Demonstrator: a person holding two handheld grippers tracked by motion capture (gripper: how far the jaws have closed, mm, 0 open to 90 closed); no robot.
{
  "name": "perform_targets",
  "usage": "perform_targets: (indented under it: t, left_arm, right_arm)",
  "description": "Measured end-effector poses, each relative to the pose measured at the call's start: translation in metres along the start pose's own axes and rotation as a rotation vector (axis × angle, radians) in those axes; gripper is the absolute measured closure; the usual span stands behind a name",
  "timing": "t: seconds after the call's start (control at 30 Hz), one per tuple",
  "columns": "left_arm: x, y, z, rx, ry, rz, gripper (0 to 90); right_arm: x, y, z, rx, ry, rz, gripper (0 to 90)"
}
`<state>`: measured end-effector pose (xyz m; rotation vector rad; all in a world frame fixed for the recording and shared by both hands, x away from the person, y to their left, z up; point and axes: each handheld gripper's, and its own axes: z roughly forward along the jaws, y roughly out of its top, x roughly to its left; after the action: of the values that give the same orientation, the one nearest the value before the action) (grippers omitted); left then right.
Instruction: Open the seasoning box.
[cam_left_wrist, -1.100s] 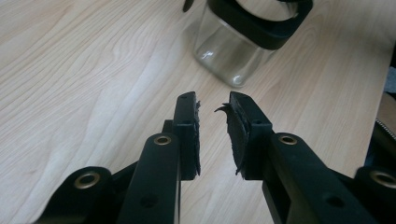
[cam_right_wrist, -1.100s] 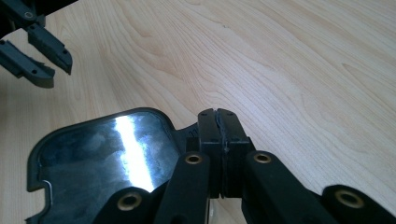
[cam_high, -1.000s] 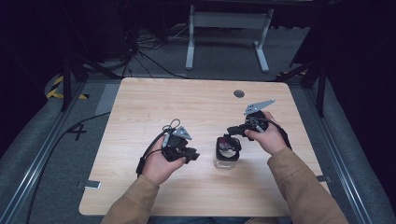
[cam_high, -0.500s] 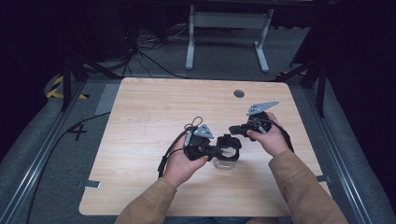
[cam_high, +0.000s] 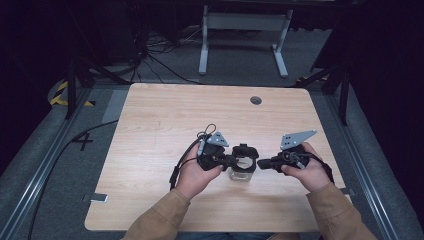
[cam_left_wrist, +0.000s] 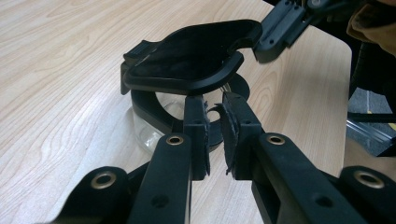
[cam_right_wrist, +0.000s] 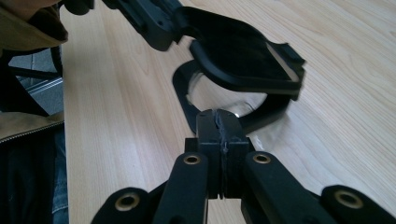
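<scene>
Lifting the lid (cam_left_wrist: 187, 51) looks like your step now, so go slow. The glass jar (cam_high: 243, 173) sits on the counter (cam_high: 160, 125), close to your near edge and a little right of the middle. Its black lid is tipped up over the mouth.

Your left claw (cam_left_wrist: 214, 100) is almost clenched, with a thin gap, right at the jar's black ring (cam_left_wrist: 154, 109). I cannot tell if it pinches the ring. Your right claw (cam_right_wrist: 217, 116) is clenched tight, with nothing seen between its jaws, and its tip is near the ring on the other side.

Steady the ring with one claw and nudge the lid with the other, or the light jar may slide or tip.

Your left hand (cam_high: 192, 172) and right hand (cam_high: 310, 172) lie low, one on each side of the jar, claws pointing in at each other.
</scene>
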<state>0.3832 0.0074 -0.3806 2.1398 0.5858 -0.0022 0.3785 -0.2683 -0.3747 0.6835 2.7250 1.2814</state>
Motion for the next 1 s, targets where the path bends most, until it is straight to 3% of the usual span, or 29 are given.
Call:
perform_targets:
  t: [0.33, 1.0]
  left_arm:
    - [0.003, -0.004, 0.011, 0.037, 0.026, 0.001, 79.7]
    - [0.002, -0.004, 0.014, 0.068, 0.037, 0.012, 79.5]
  right_arm:
    - [0.005, 0.011, 0.004, -0.096, -0.035, -0.013, 90.0]
    - [-0.003, 0.035, -0.002, -0.175, -0.076, 0.014, 90.0]
